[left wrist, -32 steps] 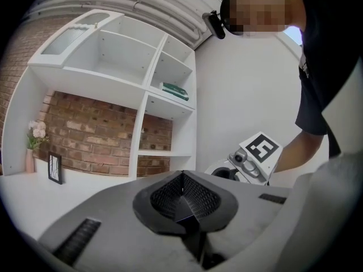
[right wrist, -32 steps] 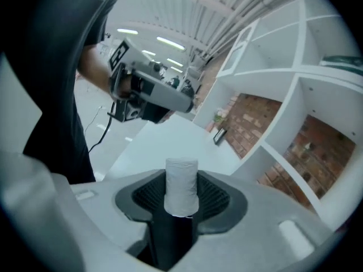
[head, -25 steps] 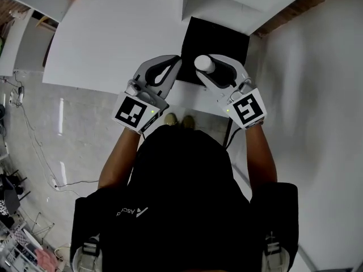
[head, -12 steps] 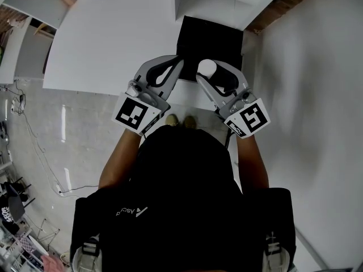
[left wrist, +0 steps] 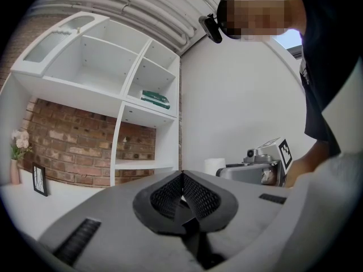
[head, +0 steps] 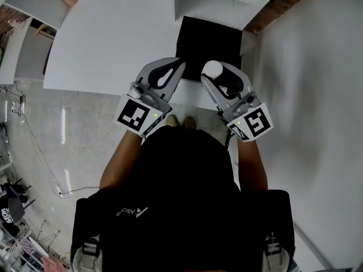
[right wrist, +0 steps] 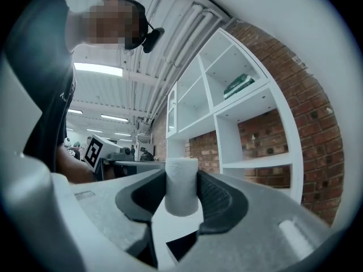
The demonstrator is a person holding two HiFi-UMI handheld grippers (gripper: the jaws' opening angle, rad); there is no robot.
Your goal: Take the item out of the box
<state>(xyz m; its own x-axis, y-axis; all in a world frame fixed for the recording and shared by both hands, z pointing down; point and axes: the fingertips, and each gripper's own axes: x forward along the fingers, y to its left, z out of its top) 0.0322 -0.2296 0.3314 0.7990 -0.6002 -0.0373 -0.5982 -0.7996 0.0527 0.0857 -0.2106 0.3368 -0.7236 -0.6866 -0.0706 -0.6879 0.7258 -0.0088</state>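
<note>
A black open box (head: 209, 41) sits at the near edge of the white table (head: 113, 38). My right gripper (head: 214, 70) (right wrist: 181, 194) is shut on a white cylinder (head: 212, 68) (right wrist: 181, 185), held upright between its dark pads above the box's near edge. The cylinder (left wrist: 214, 166) also shows in the left gripper view, beside the right gripper (left wrist: 258, 166). My left gripper (head: 177, 64) (left wrist: 182, 187) hovers just left of the box with its pads pressed together and nothing between them.
A white shelving unit (right wrist: 238, 118) (left wrist: 113, 95) stands against a brick wall behind the table. A small picture frame (left wrist: 39, 180) and a vase (left wrist: 15, 163) stand at the table's far left. Grey floor (head: 51, 129) lies below the table edge.
The right gripper with the white cylinder has shifted slightly right and toward me over the box's near edge. The left gripper has barely moved.
</note>
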